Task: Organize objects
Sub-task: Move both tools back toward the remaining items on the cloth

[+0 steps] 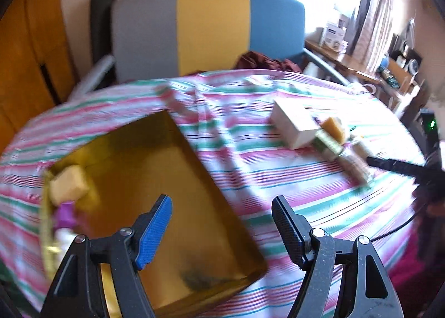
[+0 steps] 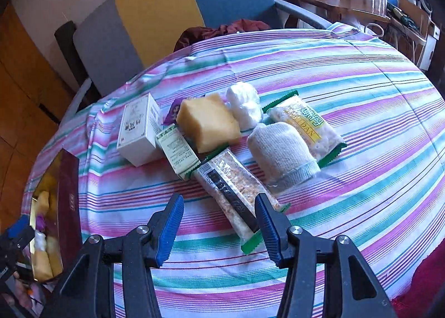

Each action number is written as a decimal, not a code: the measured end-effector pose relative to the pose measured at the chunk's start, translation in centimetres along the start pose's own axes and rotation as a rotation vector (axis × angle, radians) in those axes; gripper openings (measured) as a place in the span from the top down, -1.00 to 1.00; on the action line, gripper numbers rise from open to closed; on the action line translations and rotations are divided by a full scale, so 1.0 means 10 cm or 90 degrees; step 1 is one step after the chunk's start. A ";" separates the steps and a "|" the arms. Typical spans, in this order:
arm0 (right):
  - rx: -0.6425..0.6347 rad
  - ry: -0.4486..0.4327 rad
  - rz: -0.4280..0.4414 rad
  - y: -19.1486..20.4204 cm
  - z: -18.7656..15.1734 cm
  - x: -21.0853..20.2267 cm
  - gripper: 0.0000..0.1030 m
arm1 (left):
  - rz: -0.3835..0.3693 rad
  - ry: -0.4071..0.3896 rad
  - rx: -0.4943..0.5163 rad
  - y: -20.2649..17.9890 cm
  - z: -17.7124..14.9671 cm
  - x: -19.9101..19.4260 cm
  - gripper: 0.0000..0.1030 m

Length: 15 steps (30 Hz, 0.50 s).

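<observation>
My left gripper [image 1: 222,223] is open and empty above the gold-lined box [image 1: 167,193], which holds a yellow sponge [image 1: 69,184] and a purple item [image 1: 65,213] at its left end. My right gripper [image 2: 219,223] is open and empty, its jaws on either side of the near end of a long snack bar packet [image 2: 236,193]. Beyond it lie a white box [image 2: 139,129], a small green-white box [image 2: 178,151], a yellow sponge [image 2: 207,120], a white wad [image 2: 244,104], a white cloth mitt [image 2: 281,151] and a second snack packet [image 2: 308,123].
The striped tablecloth [image 2: 361,81] covers a round table. A grey, yellow and blue chair [image 2: 155,9] stands behind it with dark red cloth [image 2: 228,29] on the seat. A cluttered shelf [image 2: 361,6] is at the far right. The box [image 2: 66,206] sits at the table's left edge.
</observation>
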State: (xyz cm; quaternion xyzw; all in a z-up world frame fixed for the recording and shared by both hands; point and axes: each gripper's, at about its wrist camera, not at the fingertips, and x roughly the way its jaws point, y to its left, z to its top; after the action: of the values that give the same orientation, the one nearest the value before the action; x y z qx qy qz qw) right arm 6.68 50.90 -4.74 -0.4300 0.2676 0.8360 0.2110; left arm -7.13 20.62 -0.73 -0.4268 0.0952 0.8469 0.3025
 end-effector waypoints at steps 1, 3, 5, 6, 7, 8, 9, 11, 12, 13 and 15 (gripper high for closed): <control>0.003 -0.001 0.001 -0.01 -0.01 -0.02 -0.05 | -0.010 0.003 0.000 -0.07 0.06 0.05 -0.46; 0.008 0.002 0.007 -0.02 -0.01 -0.03 -0.05 | -0.017 0.004 0.013 -0.25 0.18 0.15 -0.46; 0.012 0.004 0.010 -0.02 -0.01 -0.03 -0.05 | -0.025 0.010 0.027 -0.43 0.32 0.29 -0.52; 0.013 0.005 0.012 -0.02 -0.02 -0.03 -0.05 | -0.031 0.017 0.029 -0.51 0.40 0.38 -0.54; 0.014 0.005 0.013 -0.02 -0.01 -0.03 -0.05 | -0.036 0.022 0.029 -0.56 0.45 0.45 -0.56; 0.016 0.005 0.014 -0.03 -0.01 -0.02 -0.05 | -0.040 0.028 0.028 -0.62 0.51 0.54 -0.56; 0.021 0.004 0.015 -0.04 0.00 -0.03 -0.05 | -0.043 0.036 0.027 -0.70 0.59 0.64 -0.57; 0.031 0.004 0.022 -0.08 0.00 -0.02 -0.05 | -0.045 0.048 0.025 -0.83 0.74 0.83 -0.59; 0.036 0.006 0.025 -0.09 0.00 -0.02 -0.05 | -0.048 0.052 0.024 -0.87 0.80 0.90 -0.60; 0.040 0.007 0.027 -0.10 0.00 -0.02 -0.05 | -0.052 0.058 0.021 -0.93 0.86 0.98 -0.62; 0.045 0.010 0.030 -0.11 0.00 -0.01 -0.05 | -0.055 0.074 0.015 -1.03 0.99 1.18 -0.65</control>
State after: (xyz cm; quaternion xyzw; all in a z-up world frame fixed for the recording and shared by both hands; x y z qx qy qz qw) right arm 7.38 51.78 -4.92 -0.4221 0.3086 0.8276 0.2041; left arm -12.93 38.03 -2.84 -0.4752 0.1040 0.8059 0.3374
